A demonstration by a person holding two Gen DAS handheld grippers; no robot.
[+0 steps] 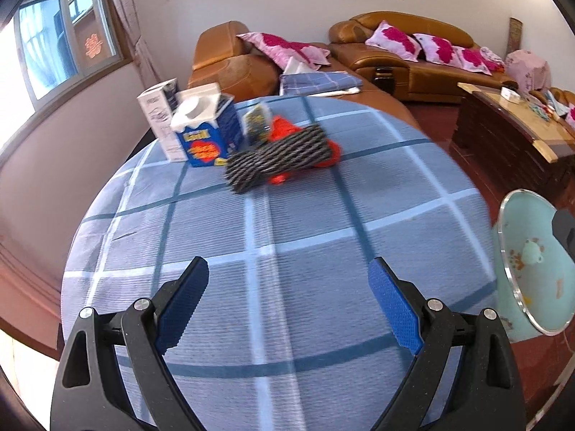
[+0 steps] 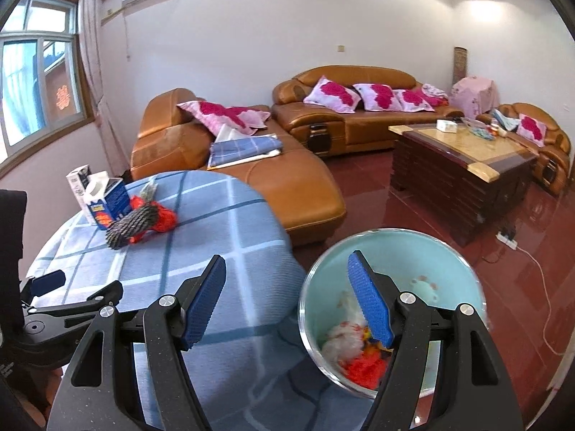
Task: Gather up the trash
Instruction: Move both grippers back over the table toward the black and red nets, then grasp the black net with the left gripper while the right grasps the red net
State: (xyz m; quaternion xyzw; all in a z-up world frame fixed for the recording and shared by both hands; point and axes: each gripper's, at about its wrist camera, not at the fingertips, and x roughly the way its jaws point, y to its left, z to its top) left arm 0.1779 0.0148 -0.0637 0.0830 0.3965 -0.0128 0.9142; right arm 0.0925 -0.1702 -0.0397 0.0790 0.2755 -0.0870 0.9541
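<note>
From the left wrist view, the left gripper [image 1: 288,289] hangs over the round tabletop covered in blue checked cloth [image 1: 222,237], its blue-padded fingers [image 1: 393,305] spread wide with nothing between them. The remaining trash sits in a cluster at the far side of the cloth, straight ahead and slightly left of the finger line: a grey-and-black foam mesh sleeve [image 1: 278,160] lying on crumpled red-orange netting [image 1: 284,129], its long axis running crosswise and rising a little to the right, with an opened blue carton [image 1: 208,133] and a white box [image 1: 161,118] standing just beside it on the left, and a small crinkled wrapper [image 1: 257,120] behind. A pale green round bin with a shiny rim [image 1: 532,262] shows off the right edge of the tabletop. From the right wrist view, the right gripper [image 2: 287,305] also has its fingers apart and empty; it hovers at the near edge of the tabletop [image 2: 230,222], partly above the green bin [image 2: 323,273], which already holds white crumpled paper [image 2: 341,346] and red scraps [image 2: 364,368]. The mesh sleeve [image 2: 131,226] lies well ahead and to the left here, so the left gripper looks the nearer one for the next pick, and closing across the sleeve's short width seems the likelier grasp
</note>
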